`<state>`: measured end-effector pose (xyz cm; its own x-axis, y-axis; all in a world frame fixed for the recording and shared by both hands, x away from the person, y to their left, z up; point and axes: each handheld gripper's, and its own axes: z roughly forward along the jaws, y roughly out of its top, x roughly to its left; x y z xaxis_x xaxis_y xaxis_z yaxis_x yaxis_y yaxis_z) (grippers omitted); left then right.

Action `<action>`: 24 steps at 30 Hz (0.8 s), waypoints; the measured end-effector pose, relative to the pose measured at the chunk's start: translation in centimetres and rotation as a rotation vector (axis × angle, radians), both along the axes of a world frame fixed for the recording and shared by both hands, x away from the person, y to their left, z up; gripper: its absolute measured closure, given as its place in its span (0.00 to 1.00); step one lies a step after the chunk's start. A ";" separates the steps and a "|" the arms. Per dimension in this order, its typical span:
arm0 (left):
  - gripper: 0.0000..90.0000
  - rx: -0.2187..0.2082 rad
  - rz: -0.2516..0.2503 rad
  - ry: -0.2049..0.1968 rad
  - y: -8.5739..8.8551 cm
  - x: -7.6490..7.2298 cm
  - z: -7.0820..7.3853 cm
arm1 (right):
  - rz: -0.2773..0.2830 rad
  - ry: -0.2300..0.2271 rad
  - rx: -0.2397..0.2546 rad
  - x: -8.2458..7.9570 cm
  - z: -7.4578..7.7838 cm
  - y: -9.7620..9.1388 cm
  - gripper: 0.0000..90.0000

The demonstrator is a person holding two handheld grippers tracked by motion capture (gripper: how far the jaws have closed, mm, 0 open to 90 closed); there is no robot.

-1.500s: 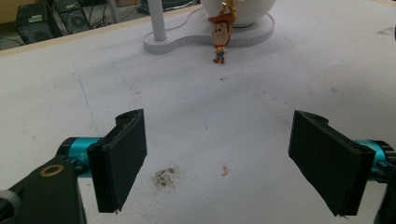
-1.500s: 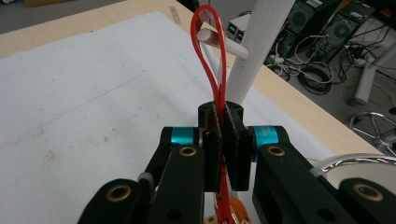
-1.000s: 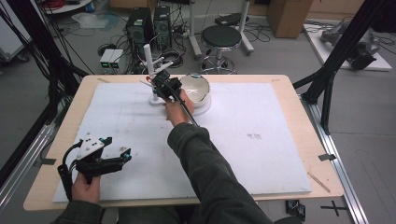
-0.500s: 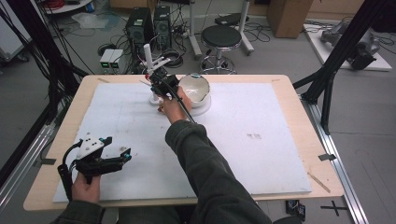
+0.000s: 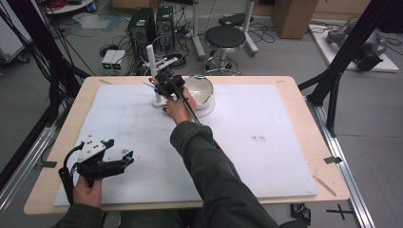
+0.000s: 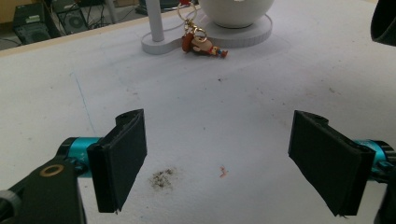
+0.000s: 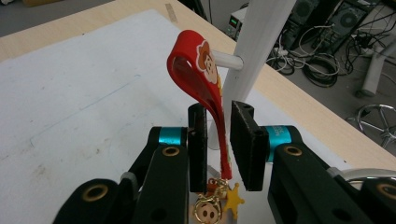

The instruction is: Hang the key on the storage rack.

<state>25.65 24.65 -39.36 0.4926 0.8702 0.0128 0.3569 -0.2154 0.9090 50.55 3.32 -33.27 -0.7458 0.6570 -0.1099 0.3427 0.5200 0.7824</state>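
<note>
A red keychain strap (image 7: 205,79) with a cartoon face is looped over the white peg (image 7: 228,60) of a white stand (image 5: 153,71) at the back of the table. My right gripper (image 7: 218,140) is shut on the strap just below the peg, and gold charms (image 7: 217,203) dangle under the jaws. In the left gripper view the keychain's small figure (image 6: 203,45) rests on the mat by the stand's base (image 6: 156,45). My left gripper (image 6: 217,163) hovers open over bare mat near the front left edge (image 5: 110,160), with nothing between its jaws.
A white bowl (image 5: 199,90) on a round white base sits just right of the stand. A white mat (image 5: 266,142) covers most of the wooden table (image 5: 304,95). Computers, cables and a stool stand on the floor beyond the far edge.
The right hand has pushed its gripper a little farther towards the stand at the back. The left gripper has stayed in place.
</note>
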 end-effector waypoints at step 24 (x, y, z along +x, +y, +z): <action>0.22 0.000 0.002 -0.001 0.0 -0.1 0.0 | 0.045 -0.039 0.034 -0.7 0.8 0.2 0.91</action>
<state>25.57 24.67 -39.33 0.4907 0.8712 0.0132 0.3562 -0.2144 0.9095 49.87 3.57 -32.45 -0.7700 0.6271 -0.1179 0.2886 0.5070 0.8122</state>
